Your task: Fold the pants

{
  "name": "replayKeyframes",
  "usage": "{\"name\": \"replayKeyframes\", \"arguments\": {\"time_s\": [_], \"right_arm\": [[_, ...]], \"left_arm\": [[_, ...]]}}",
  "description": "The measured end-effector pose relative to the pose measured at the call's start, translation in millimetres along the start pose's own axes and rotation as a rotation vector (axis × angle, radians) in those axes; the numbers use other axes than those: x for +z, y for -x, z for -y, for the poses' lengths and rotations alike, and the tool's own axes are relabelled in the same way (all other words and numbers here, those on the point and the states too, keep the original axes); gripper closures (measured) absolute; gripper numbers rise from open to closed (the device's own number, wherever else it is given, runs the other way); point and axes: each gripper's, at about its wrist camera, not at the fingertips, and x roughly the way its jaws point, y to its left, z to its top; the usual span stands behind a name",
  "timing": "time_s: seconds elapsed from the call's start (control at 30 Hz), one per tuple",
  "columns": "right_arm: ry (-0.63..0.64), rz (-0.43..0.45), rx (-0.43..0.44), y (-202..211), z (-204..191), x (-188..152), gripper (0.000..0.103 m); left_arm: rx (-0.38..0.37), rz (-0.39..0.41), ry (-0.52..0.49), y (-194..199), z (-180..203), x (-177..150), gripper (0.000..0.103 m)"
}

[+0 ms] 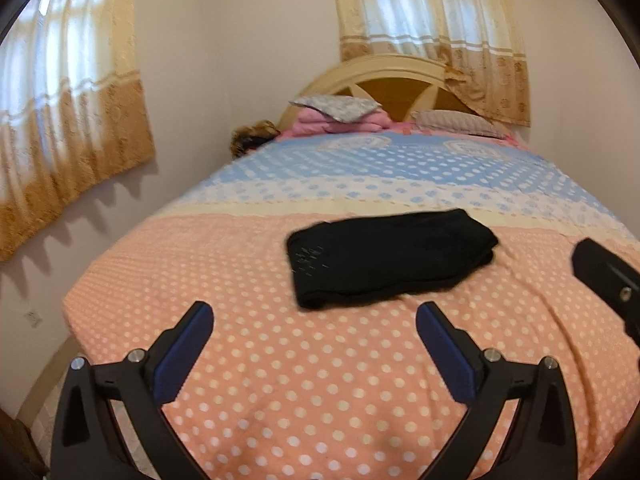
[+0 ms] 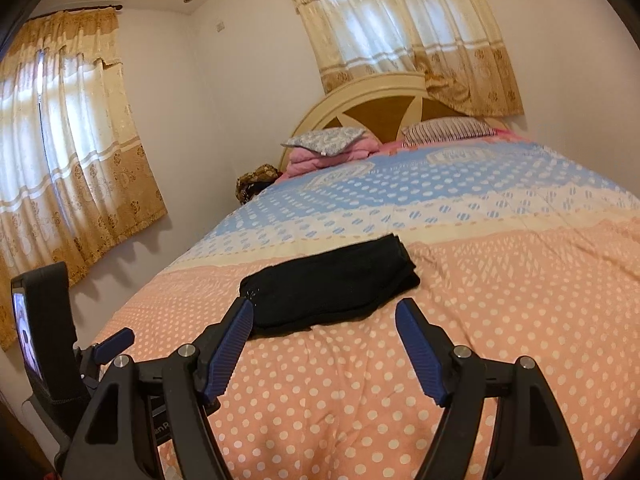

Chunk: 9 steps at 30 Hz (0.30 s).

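Fingers: left gripper point(image 1: 314, 314) jaws spread wide, blue pads point(image 1: 186, 354) bare, nothing between them but bedspread. Right gripper point(image 2: 324, 312) jaws also apart, somewhat narrower than the left pair, pads empty.

Pants point(image 1: 390, 258): black, folded into a compact, roughly rectangular bundle, lying flat on the bedspread point(image 1: 280, 380). All positions below given relative to the pants.

- Pants sit on the peach, white-dotted band of the bedspread; their far edge reaches the cream stripe where the blue-and-white band begins.
- Left gripper: on the near side of the pants, apart from them, tips not touching the cloth.
- Right gripper: near side as well. In the right wrist view its left fingertip overlaps the near-left corner of the pants point(image 2: 328, 284); whether it touches the cloth or only stands in front of it, cannot tell. Right fingertip clear of the fabric.
- A black part of the right gripper shows at the right edge of the left wrist view, right of the pants.
- Beyond the pants: headboard point(image 1: 384, 76), grey patterned pillow point(image 1: 334, 106) on a pink folded blanket point(image 1: 312, 124), and a striped pillow point(image 1: 456, 122).
- Curtains point(image 1: 432, 32) hang on the wall behind the headboard; a second set far left of the pants.
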Motion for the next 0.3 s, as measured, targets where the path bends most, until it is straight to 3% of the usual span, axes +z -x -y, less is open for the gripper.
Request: {"name": "replayKeyframes", "arguments": {"time_s": [0.17,0.3], "right_arm": [[0.008,0.005,-0.003,2.0,-3.8,-0.5,0.027],[-0.008,0.000,0.004,0.8,-1.6,-1.1,0.027]], "left_arm": [[-0.066,0.008,0.010,-1.5,-6.4,1.6,0.000],[-0.062,-0.017,0.007,-8.5,-5.9,1.3,0.000]]}}
